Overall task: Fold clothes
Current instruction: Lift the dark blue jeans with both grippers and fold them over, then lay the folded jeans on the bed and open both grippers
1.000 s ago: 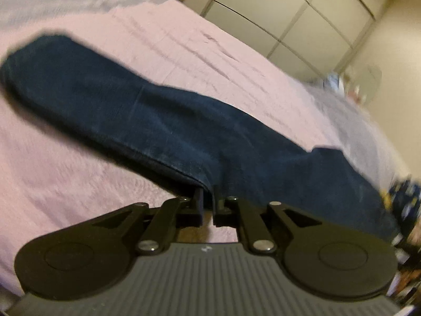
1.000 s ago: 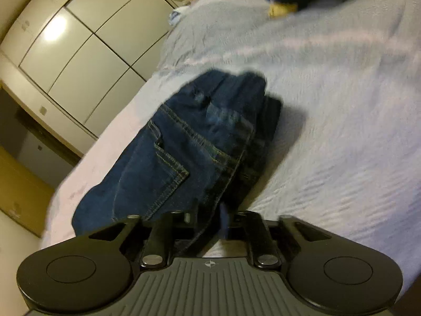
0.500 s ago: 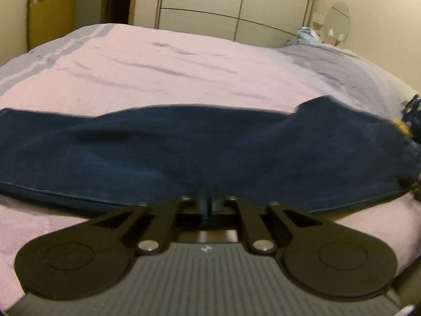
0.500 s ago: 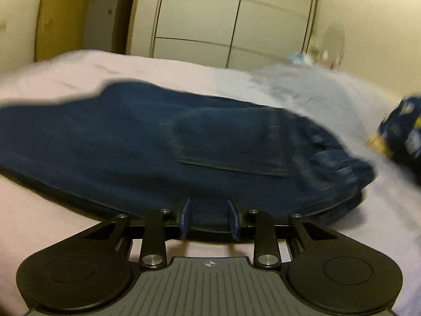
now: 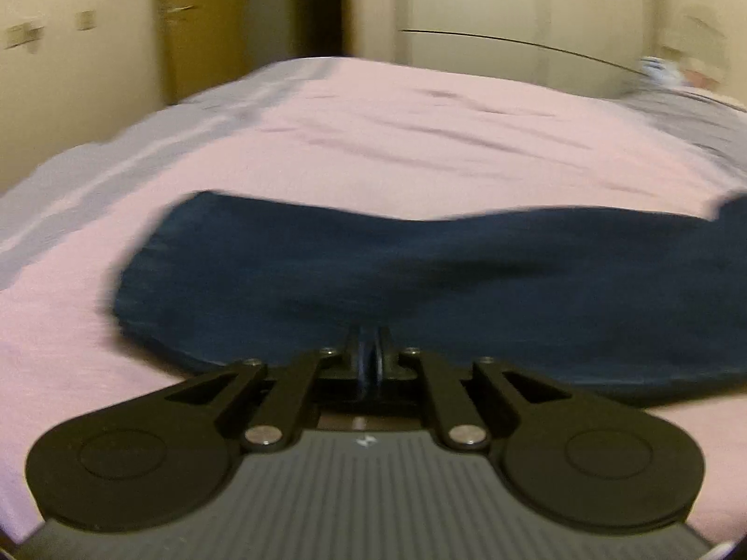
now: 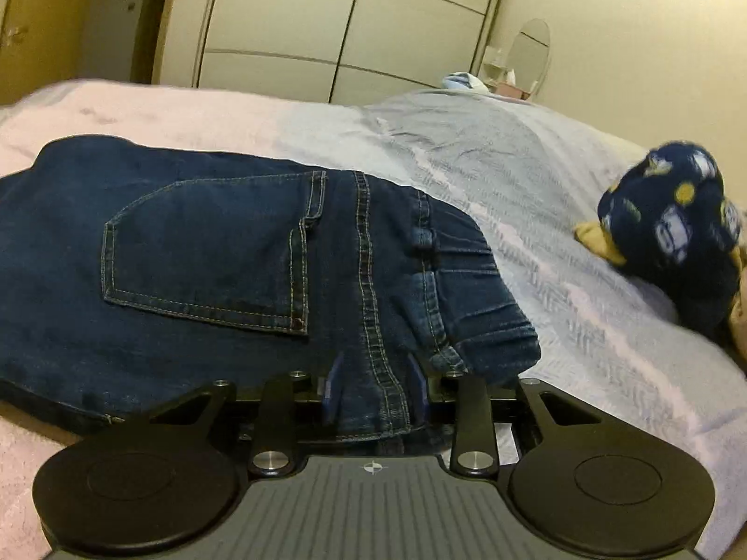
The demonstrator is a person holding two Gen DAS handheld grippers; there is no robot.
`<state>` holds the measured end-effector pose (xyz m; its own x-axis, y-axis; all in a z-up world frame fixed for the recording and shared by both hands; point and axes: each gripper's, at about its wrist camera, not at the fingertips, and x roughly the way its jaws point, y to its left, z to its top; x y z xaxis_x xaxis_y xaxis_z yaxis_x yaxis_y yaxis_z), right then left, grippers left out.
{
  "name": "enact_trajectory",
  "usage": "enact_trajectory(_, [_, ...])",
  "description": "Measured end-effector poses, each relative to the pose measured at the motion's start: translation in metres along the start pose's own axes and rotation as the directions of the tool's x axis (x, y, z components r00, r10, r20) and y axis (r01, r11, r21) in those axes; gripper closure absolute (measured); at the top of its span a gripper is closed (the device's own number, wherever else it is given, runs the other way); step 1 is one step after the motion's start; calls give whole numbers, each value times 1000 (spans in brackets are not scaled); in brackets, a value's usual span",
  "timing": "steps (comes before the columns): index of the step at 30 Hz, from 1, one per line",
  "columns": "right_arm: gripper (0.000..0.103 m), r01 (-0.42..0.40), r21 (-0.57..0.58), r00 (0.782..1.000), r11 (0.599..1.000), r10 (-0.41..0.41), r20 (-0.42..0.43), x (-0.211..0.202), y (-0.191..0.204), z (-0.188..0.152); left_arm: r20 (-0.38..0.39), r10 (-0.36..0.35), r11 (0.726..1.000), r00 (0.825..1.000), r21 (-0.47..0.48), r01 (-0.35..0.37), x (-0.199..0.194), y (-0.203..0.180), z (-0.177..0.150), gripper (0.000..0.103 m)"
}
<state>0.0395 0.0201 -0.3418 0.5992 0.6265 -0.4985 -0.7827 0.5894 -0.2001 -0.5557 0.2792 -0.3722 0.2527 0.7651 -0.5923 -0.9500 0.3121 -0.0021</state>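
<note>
Left hand-held gripper (image 5: 372,361) pinches the near leg edge of jeans (image 6: 196,252) lying lengthwise left-to-right across the bed (image 5: 397,130); right hand-held gripper (image 6: 373,385), spread, straddles the near waistband end.

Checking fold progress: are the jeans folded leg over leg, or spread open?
Folded lengthwise: the jeans lie on the bed with one back pocket on top. Whether they are folded crosswise cannot be told.

Warm, dim indoor light tints both views yellowish. The left wrist view is smeared by motion blur — the dark blue denim jeans (image 5: 420,280) lose all stitching. The right wrist view is sharper, though the fisheye bends the cream panelled wardrobe doors (image 6: 336,23) and darkens the corners.
</note>
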Motion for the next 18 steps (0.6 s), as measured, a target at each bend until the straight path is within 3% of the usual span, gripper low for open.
enact_trajectory(3, [70,16,35,1000,999,-16,5,-3,4,2,23,60,993,998,-102,-58,-8,34,10,98])
enact_trajectory(6, [70,28,74,1000,997,-29,8,-6,8,3,25,42,988,999,-149,-38,-13,56,9,97])
enact_trajectory(9, [70,-37,204,999,978,42,-19,-12,5,-2,-22,43,990,999,-136,-46,2,65,2,100])
enact_trajectory(10, [70,-19,215,997,976,36,-74,-7,7,-5,-30,45,989,999,-138,-49,4,67,1,100])
enact_trajectory(13, [70,21,235,996,972,2,-95,-11,11,1,12,28,991,1000,-130,-26,-6,62,17,100])
enact_trajectory(16, [70,10,236,999,972,1,-47,-26,19,18,65,2,995,998,-99,4,-15,55,34,90])
enact_trajectory(18, [70,7,225,1000,974,0,-29,-29,23,25,63,10,998,998,-65,-6,0,55,46,90])
